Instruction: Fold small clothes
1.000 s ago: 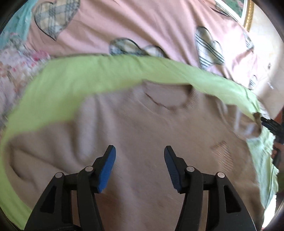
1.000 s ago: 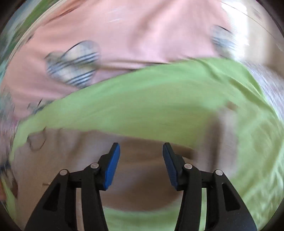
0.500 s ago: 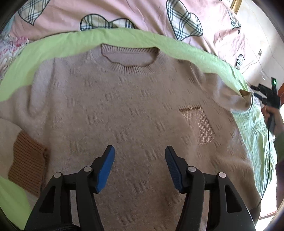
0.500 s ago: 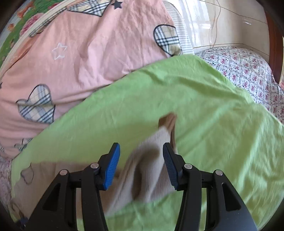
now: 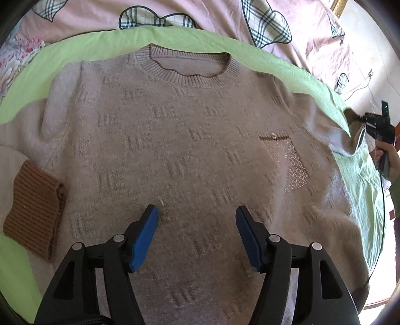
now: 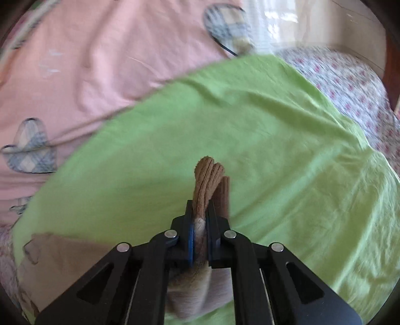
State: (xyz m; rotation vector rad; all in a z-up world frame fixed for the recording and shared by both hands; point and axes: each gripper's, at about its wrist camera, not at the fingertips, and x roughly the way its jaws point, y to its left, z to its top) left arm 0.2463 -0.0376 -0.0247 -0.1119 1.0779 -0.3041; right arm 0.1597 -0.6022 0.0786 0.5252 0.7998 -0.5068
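A beige knitted sweater (image 5: 187,125) lies flat, front up, on a green sheet (image 5: 75,50). Its left sleeve is folded in, with the brown cuff (image 5: 32,207) lying beside the body. My left gripper (image 5: 197,211) hovers over the lower chest; its jaws are opening and nothing is between them. My right gripper (image 6: 200,212) is shut on the other sleeve's brown cuff (image 6: 208,180), which sticks out past the fingertips. In the left wrist view, that right gripper (image 5: 375,125) holds the sleeve end (image 5: 332,135) at the far right.
A pink quilt (image 5: 200,15) with checked hearts lies beyond the green sheet (image 6: 275,150). A floral bedsheet (image 6: 350,82) shows at the right. A person's hand (image 5: 390,160) grips the right tool, and a cable hangs from it.
My right gripper has shut on the sleeve cuff that lay between its open jaws. The left gripper has come closer over the sweater, and its jaws stand slightly wider.
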